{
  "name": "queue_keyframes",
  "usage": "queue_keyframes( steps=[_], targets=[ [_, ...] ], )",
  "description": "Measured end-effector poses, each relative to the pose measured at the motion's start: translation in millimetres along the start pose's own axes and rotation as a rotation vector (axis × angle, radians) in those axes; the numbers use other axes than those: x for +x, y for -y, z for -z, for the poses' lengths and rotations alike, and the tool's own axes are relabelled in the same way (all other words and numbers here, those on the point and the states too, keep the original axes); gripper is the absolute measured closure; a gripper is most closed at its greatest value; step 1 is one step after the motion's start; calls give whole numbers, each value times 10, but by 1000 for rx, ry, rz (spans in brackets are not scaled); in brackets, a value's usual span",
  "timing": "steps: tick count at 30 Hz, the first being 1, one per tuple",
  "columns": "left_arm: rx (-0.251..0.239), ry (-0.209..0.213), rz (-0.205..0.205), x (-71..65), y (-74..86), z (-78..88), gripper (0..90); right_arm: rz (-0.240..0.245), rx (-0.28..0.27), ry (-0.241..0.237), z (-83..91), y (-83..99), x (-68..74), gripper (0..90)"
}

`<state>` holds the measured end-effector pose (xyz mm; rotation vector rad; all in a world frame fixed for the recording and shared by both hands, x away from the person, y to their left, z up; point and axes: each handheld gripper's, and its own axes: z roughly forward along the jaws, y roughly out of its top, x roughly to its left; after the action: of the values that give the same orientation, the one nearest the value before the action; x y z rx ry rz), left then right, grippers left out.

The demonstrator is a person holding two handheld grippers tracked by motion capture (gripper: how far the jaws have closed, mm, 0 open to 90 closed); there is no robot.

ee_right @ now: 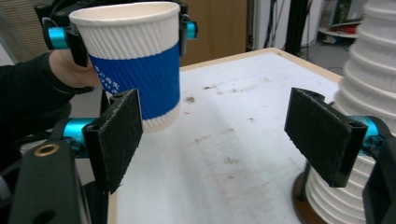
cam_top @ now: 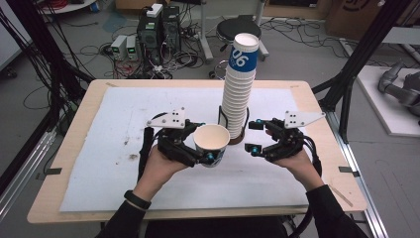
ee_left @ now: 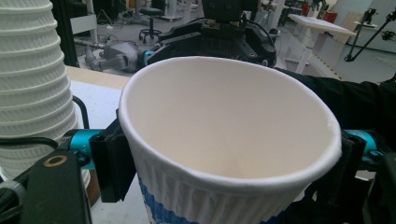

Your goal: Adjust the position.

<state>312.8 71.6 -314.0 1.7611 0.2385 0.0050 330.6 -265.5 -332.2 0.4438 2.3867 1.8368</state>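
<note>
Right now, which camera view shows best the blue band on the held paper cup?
The right gripper view: the paper cup is seen side-on, blue band whole. The high view shows mainly its open mouth; the left gripper view shows its white inside and a blue sliver.

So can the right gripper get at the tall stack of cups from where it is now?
Probably yes. The right gripper has open, empty jaws right beside the cup stack, with nothing between them. The single cup sits clamped in the left gripper, off to the side.
</note>
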Motion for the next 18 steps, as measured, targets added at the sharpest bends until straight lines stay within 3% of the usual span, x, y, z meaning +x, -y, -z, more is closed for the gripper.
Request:
queue_keyframes(
  steps=[12, 18],
  targets=[
    [-15, -4, -3, 33, -26, -11, 219, 17, 1, 111, 235, 33, -75, 195],
    [-14, 0, -2, 29, -33, -26, 218, 7, -8, 135, 318, 39, -102, 195]
  ],
)
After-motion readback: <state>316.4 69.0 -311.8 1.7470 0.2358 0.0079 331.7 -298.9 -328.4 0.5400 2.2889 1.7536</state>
